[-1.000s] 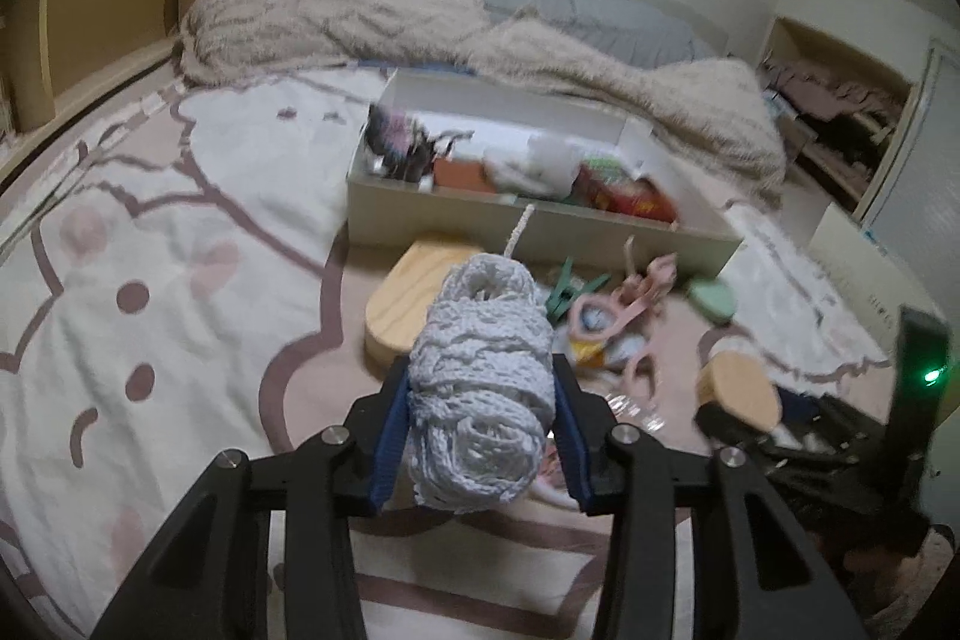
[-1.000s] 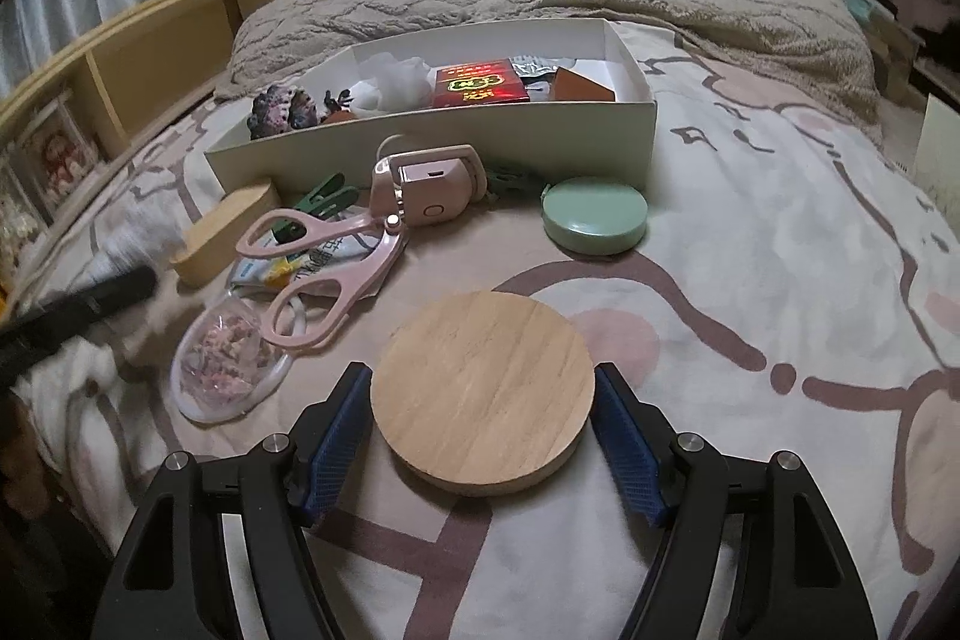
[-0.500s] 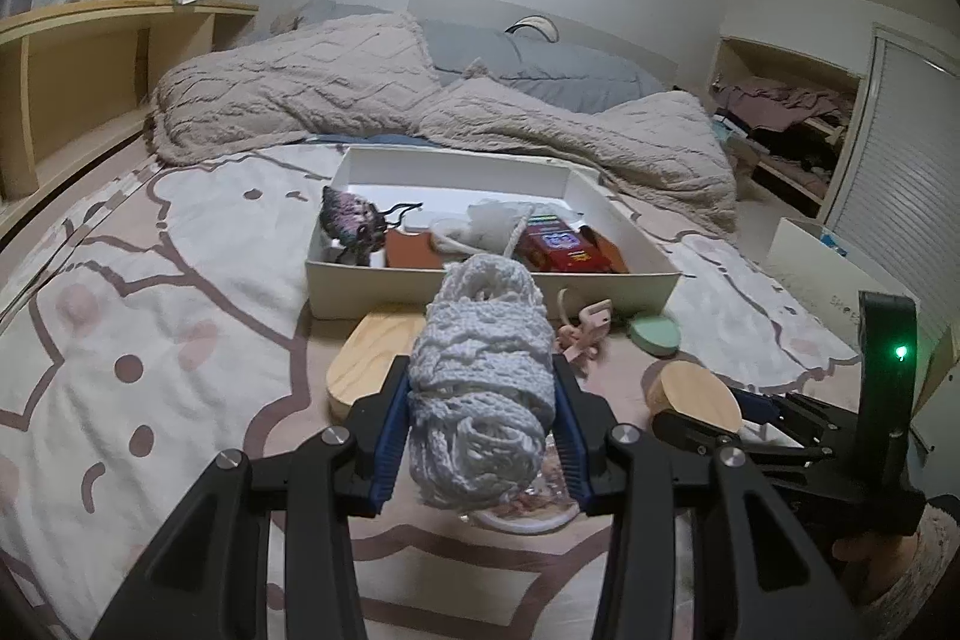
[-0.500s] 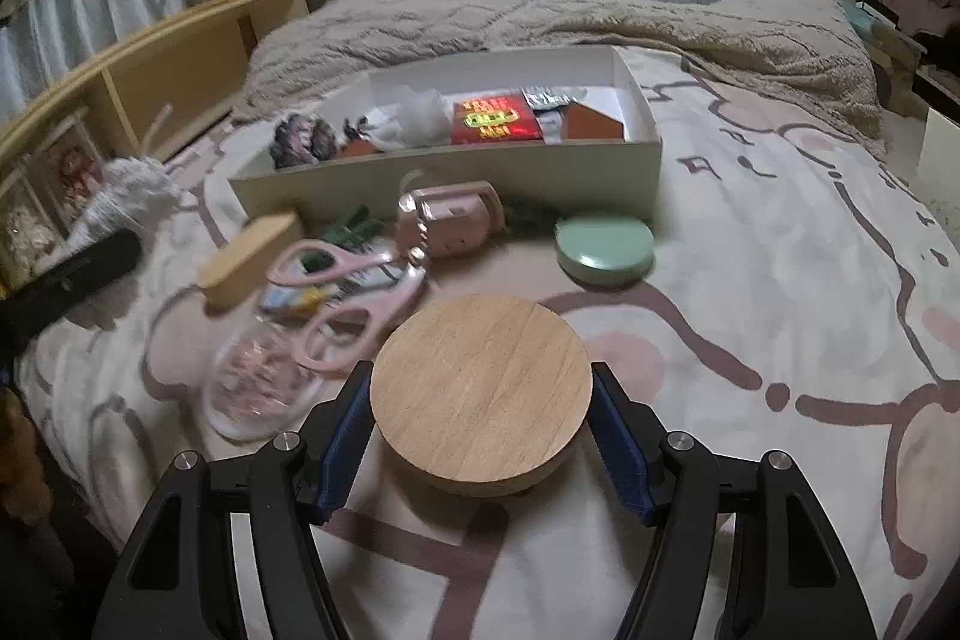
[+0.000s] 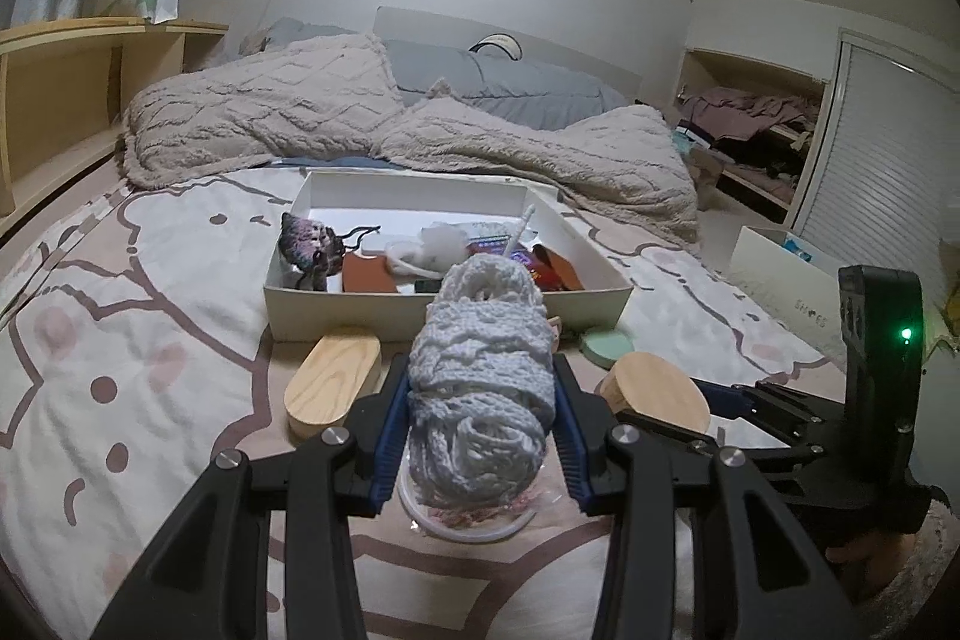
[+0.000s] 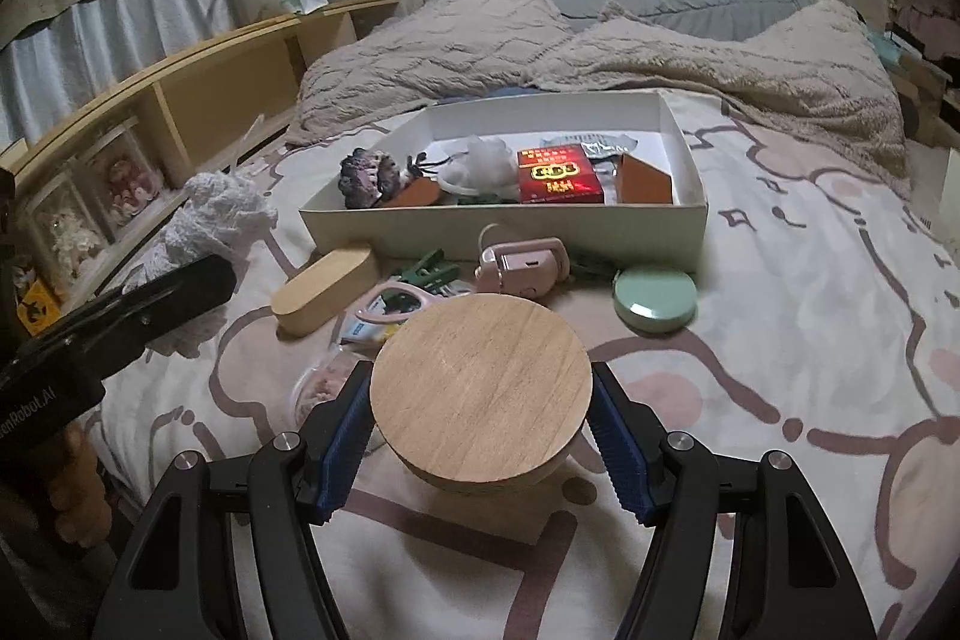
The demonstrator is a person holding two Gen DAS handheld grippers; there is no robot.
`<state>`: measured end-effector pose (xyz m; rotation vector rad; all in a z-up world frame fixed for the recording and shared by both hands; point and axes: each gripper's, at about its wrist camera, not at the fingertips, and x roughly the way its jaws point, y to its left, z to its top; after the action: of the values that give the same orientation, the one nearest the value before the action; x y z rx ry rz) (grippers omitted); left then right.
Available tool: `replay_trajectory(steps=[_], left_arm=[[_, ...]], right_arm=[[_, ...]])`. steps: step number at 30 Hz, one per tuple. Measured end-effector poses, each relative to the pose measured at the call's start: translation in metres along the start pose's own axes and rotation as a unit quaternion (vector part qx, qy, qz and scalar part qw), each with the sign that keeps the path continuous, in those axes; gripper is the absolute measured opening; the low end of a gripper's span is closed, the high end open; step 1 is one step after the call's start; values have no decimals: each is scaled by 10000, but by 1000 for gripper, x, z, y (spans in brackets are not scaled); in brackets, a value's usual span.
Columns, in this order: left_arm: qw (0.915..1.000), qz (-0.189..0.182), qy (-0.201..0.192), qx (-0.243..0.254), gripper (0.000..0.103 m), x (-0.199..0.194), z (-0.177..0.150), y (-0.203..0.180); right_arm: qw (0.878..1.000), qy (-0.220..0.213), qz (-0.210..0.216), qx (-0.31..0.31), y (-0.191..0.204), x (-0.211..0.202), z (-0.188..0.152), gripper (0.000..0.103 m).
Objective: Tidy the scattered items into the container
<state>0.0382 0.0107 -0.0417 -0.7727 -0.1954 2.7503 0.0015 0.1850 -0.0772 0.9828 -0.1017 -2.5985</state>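
Two grippers, each gripping one item. Left gripper [image 5: 480,436]: blue-padded fingers clamped on one bundle of white crocheted cotton net [image 5: 480,388], soft and knobbly, long axis running forward along the fingers, far end with a thin white stick aimed at the box. Right gripper [image 6: 480,412]: fingers pressed against the two sides of one round flat wooden disc [image 6: 480,388], pale grain, face up, held clear above the patterned bedspread [image 6: 810,328].

Ahead of both pairs of fingers, one shallow rectangular white cardboard box [image 6: 684,148], long axis running left to right across the left wrist view. Inside it, counted from the right wrist view: one purple crocheted lump [image 6: 366,178], one white fluffy puff [image 6: 486,166], one red printed packet [image 6: 558,175], two brown leather-like pieces [image 6: 645,178].

Between right fingers and box, on the bedspread: one oblong wooden block with rounded ends [image 6: 324,289], lying just left of the disc; one pair of pink-handled scissors [image 6: 396,307], partly hidden behind the disc; one green clothes peg [image 6: 429,271]; one small pink plastic device [image 6: 525,265]; one round mint-green compact [image 6: 654,298], just right of the fingers' line. Below the left fingers, one clear round lid or bag with pink bits [image 5: 468,520], mostly hidden.
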Motion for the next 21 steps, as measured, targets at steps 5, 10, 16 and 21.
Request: replay_trajectory(steps=[5, 10, 16, 21], left_arm=[[10000, -2, -31, -11, 43, -1, 5, 0], [9998, 96, -150, 43, 43, -4, 18, 2], [9993, -36, -356, -79, 43, -11, 36, 13], [9992, 58, -398, -77, 43, -7, 51, 22]], right_arm=[[9999, -75, 72, 14, -2, -6, 7, 69], [9997, -54, 242, 18, -7, -12, 22, 69], [9994, 47, 334, -101, -11, -14, 41, 69], [9990, 49, 327, -285, -13, -16, 58, 69]])
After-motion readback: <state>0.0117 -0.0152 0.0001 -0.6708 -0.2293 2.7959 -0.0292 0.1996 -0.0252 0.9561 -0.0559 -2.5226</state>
